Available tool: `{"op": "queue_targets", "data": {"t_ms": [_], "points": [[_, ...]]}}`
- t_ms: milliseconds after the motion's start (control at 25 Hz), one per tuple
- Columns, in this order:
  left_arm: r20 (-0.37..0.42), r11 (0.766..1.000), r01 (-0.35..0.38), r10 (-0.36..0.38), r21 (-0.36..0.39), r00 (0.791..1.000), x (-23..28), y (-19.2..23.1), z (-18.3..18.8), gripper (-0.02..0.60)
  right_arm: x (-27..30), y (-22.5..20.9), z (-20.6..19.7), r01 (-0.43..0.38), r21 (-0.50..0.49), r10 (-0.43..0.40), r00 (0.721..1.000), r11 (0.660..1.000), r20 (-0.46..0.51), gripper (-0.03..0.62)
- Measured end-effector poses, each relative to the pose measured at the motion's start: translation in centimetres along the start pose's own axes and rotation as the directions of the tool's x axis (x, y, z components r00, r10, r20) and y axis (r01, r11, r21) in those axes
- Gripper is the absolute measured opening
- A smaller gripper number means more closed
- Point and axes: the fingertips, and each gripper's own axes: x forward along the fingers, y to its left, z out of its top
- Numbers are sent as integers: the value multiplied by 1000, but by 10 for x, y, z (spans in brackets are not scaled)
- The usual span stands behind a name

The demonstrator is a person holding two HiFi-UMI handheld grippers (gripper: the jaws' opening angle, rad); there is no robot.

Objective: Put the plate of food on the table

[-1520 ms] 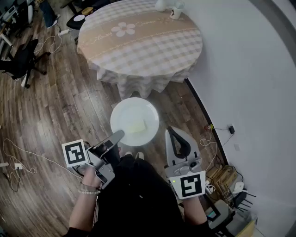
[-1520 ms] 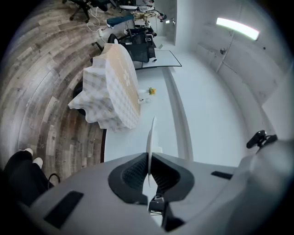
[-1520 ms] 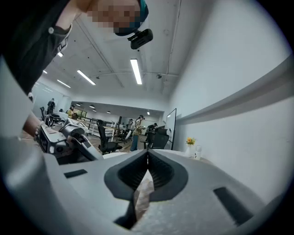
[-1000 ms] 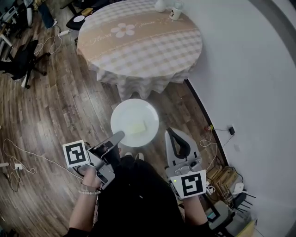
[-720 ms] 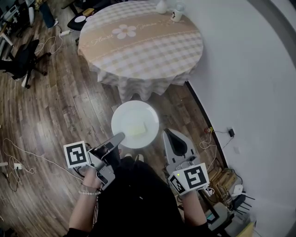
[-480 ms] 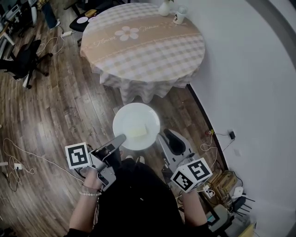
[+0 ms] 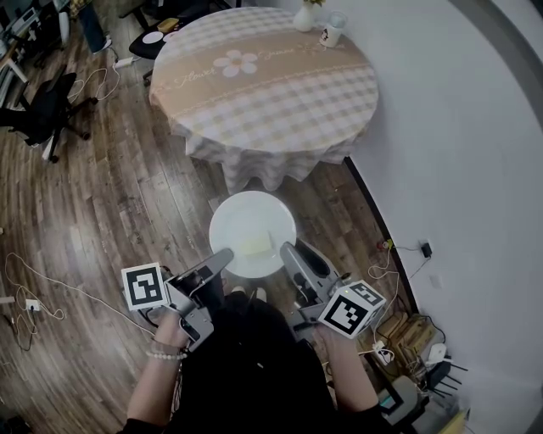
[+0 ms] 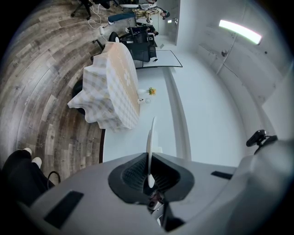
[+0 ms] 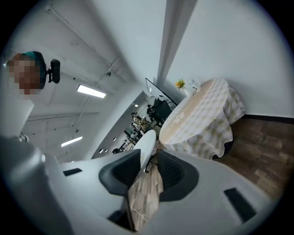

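A white plate (image 7: 252, 222) carrying a pale yellow piece of food (image 7: 252, 246) hangs over the wooden floor, short of the round checked table (image 7: 263, 85). My left gripper (image 7: 222, 254) is shut on the plate's near left rim. In the left gripper view the plate (image 8: 150, 133) shows edge-on, pinched in the left gripper (image 8: 149, 161). My right gripper (image 7: 287, 250) is at the plate's near right rim, its jaws opening. In the right gripper view the plate's rim (image 9: 144, 140) stands between the parted jaws of the right gripper (image 9: 149, 160), with a gap beside it.
A white vase (image 7: 304, 17) and a mug (image 7: 332, 36) stand at the table's far edge. The white wall (image 7: 458, 169) runs close on the right, with cables and bags (image 7: 416, 331) at its foot. An office chair (image 7: 42, 110) stands at left.
The right gripper has swung in from the right and turned towards the plate's rim, and its jaws have parted. The left gripper still holds the plate.
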Motion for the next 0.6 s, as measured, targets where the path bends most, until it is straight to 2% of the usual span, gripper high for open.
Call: {"op": "queue_targets", "data": {"t_ms": [80, 240, 600], "points": [[-2, 1000, -12, 12, 5, 1000, -1, 1, 0, 9, 1, 1, -2, -7, 33, 7, 1000, 999, 6, 56], [-8, 1000, -16, 16, 5, 1000, -3, 0, 2, 8, 3, 4, -3, -34, 91, 33, 999, 995, 20, 44], [-24, 1000, -21, 21, 8, 999, -9, 6, 9, 8, 11, 6, -8, -28, 131, 23, 999, 991, 40, 34]]}}
